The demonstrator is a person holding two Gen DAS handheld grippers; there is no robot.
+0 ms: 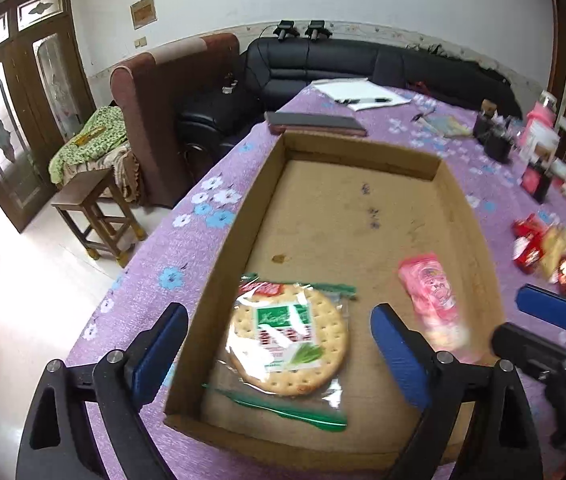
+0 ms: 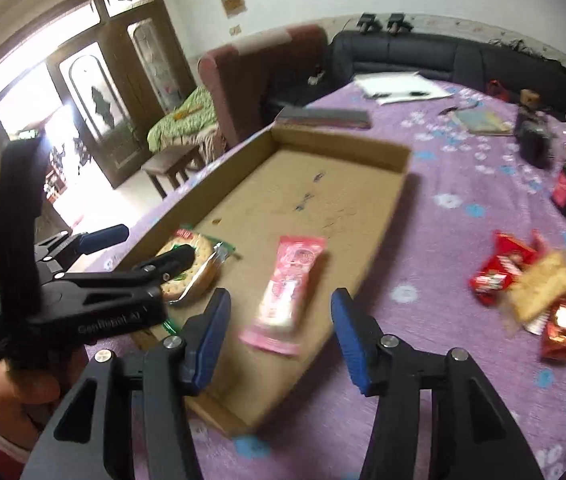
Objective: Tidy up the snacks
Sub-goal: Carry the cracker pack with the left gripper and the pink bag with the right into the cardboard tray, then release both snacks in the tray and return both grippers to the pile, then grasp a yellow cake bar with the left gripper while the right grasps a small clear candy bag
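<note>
A shallow cardboard box lies on the purple flowered tablecloth. In it lie a round cracker pack near the front and a pink snack pack to its right. My left gripper is open, its fingers on either side of the cracker pack above it; it also shows at the left of the right wrist view. My right gripper is open and empty above the pink pack; one of its fingers shows in the left wrist view.
A heap of red and tan snack packs lies on the cloth to the right of the box. Papers, a dark flat case and small bottles lie at the far end. A stool and sofas stand beyond the table's left edge.
</note>
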